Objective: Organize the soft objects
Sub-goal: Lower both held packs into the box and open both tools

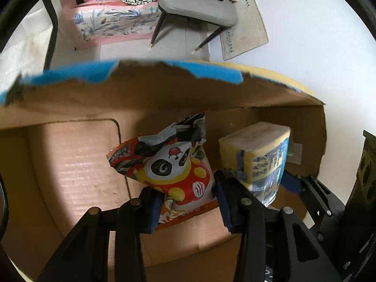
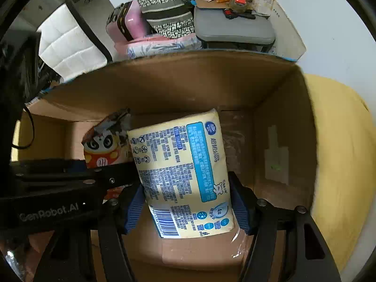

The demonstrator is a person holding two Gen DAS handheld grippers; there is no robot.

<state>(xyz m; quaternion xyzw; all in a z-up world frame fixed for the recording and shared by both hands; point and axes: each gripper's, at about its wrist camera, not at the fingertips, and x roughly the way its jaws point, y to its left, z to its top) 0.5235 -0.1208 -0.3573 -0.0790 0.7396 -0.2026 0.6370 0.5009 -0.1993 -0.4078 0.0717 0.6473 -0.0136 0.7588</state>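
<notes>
Inside 1 open cardboard box are 2 soft packs, each gripped by 1 claw. The left claw, narrowly parted, pinches the lower end of 1 panda-print snack bag, whose long axis tilts up toward the box's far wall. The right claw, about half open, clamps 1 yellow-and-blue tissue pack by its sides; its long axis runs toward the far wall, barcode end nearest the claw, near the box's right wall.

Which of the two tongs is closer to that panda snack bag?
Left. The left tongs are clamped on the panda snack bag inside the cardboard box. The right tongs hold the tissue pack just beside it.
</notes>
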